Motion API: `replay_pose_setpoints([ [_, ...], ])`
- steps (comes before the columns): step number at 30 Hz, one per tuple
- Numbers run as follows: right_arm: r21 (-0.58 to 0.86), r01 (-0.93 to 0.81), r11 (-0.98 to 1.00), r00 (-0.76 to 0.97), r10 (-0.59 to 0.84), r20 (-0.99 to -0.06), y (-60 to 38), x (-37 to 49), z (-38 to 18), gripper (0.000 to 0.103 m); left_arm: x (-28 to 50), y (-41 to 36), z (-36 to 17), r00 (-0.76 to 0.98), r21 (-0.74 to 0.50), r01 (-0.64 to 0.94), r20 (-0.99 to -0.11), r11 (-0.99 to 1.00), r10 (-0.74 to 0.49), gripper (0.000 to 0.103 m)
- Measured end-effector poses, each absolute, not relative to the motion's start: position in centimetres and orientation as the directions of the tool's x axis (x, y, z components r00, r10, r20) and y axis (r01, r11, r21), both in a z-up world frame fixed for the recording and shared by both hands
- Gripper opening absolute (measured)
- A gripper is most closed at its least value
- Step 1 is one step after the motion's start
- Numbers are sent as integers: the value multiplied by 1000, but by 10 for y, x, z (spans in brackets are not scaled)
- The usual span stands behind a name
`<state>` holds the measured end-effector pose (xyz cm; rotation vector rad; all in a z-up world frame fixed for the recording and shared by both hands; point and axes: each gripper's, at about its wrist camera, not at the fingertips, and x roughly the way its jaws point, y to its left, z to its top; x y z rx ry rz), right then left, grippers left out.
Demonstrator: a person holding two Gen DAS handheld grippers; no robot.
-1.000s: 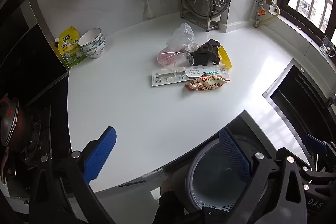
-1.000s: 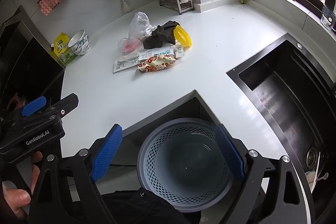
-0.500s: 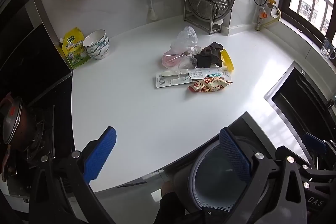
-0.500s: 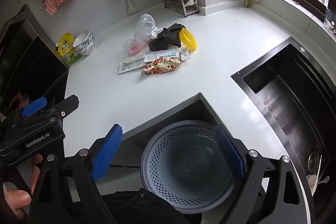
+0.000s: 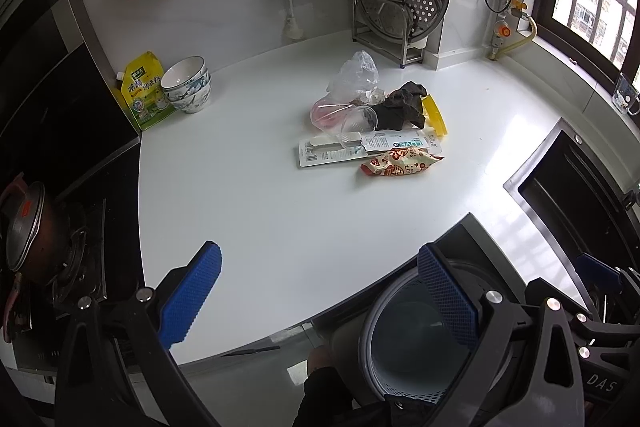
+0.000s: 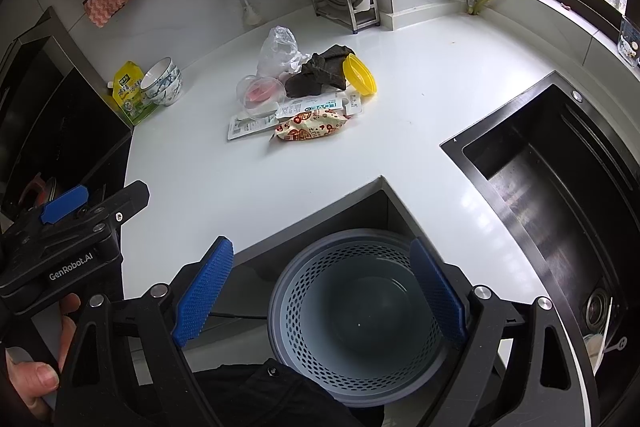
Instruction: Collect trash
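In the left wrist view, the left hand-held gripper [image 5: 320,295] is hanging spread and empty, now closer to the trash heap mid-worktop [image 5: 240,211]: snack packet [image 5: 400,163], toothbrush pack [image 5: 360,149], plastic bag [image 5: 354,77]. In the right wrist view, the right hand-held gripper [image 6: 320,295] is staying spread over the perforated bin [image 6: 352,311], showing the sink [image 6: 560,195] fully.
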<state>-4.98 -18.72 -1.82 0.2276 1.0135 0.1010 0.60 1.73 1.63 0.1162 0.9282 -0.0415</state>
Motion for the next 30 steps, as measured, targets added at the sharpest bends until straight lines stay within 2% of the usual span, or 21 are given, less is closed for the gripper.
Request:
replay_pose_setpoints([
  [30,238,25,971,527,189,-829,-193,-47,-18,86,-8,8,11,604,90,86,-797,992,20,97],
])
